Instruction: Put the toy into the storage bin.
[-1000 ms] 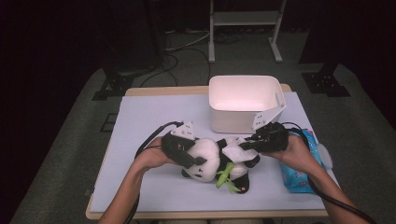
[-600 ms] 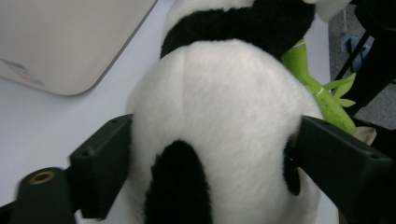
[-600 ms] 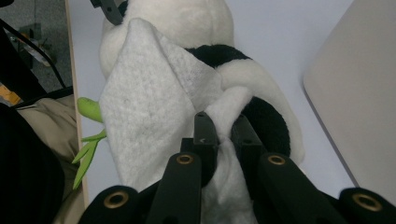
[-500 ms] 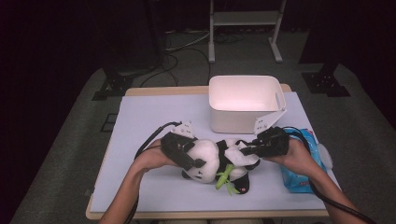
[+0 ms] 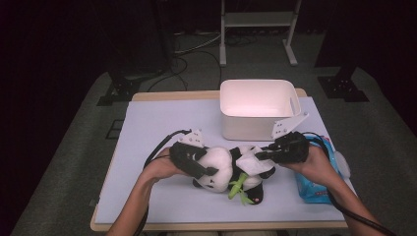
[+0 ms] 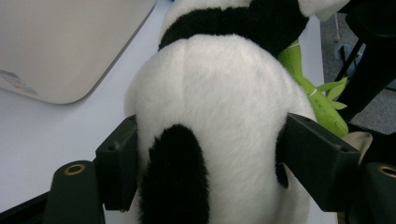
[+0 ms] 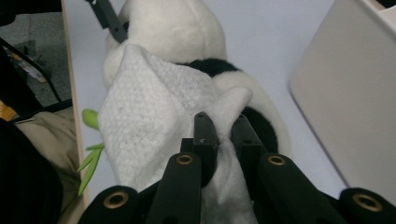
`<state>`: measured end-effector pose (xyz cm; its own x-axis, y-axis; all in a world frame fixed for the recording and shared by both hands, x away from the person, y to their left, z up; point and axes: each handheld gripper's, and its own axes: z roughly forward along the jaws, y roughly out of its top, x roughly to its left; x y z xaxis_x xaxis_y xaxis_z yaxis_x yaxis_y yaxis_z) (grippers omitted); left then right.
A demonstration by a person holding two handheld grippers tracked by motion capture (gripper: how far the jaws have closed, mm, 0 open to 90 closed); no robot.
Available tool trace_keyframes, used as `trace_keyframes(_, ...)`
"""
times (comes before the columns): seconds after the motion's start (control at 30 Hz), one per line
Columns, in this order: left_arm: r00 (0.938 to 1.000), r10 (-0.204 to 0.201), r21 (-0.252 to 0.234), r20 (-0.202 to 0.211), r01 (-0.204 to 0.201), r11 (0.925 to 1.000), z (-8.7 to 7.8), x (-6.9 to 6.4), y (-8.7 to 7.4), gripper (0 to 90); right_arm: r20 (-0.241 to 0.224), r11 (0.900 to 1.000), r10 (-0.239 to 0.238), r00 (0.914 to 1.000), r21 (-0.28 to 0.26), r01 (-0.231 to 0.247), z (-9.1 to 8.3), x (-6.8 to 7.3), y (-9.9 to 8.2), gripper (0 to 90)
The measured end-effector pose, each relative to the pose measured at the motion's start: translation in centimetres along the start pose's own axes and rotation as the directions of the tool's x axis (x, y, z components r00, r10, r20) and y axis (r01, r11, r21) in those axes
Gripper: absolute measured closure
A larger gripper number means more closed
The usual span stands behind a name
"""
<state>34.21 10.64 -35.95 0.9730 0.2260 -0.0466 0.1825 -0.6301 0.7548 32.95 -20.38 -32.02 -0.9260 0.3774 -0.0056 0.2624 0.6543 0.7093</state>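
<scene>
A black-and-white panda plush [image 5: 221, 167] lies on the table's front half, with a green bamboo sprig [image 5: 237, 186] at its front. My left gripper [image 5: 209, 169] comes in from the left. Its jaws have just been closing, and they now press into the panda's white body [image 6: 215, 102] from both sides. My right gripper [image 5: 258, 156] reaches in from the right, shut on a white textured cloth [image 7: 149, 107]. The cloth drapes over the panda's back [image 7: 168, 23] and hides part of it.
A white plastic bin [image 5: 258, 105] stands just behind the panda, near the jaws in both gripper views. A blue wipes pack [image 5: 314, 184] lies under the right forearm by the table's right edge. Bare pale table mat [image 5: 147, 128] spreads to the left.
The right gripper with the cloth has shifted slightly over the panda. The left hand has stayed in place on the plush.
</scene>
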Motion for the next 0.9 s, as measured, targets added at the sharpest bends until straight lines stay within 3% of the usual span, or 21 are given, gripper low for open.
trace_keyframes(0.23, 0.9999, 0.009, -0.016, 0.008, -0.009, 0.9998, 0.2, -0.1, 0.0, 26.2, 0.024, 1.0000, -0.001, 0.9997, 0.005, 0.001, 0.8, -0.5, 1.2, 82.6)
trace_keyframes(0.43, 0.9999, 0.011, -0.017, 0.010, -0.011, 0.9998, 0.3, 0.2, -0.1, 26.2, 0.018, 0.9996, 0.015, 0.9997, 0.023, -0.016, 0.1, -0.3, -0.3, 82.6)
trace_keyframes(0.67, 0.9997, 0.021, -0.041, 0.014, -0.020, 0.9989, 0.3, 0.0, 0.1, 25.9, 0.032, 0.9968, 0.075, 0.9966, 0.024, -0.076, -1.6, -0.1, -2.8, 82.5)
trace_keyframes(0.9, 0.9993, 0.032, -0.055, 0.019, -0.031, 0.9980, 0.6, -0.4, 0.2, 26.0, 0.046, 0.9974, 0.071, 0.9965, 0.010, -0.071, -1.9, -0.7, -2.1, 82.6)
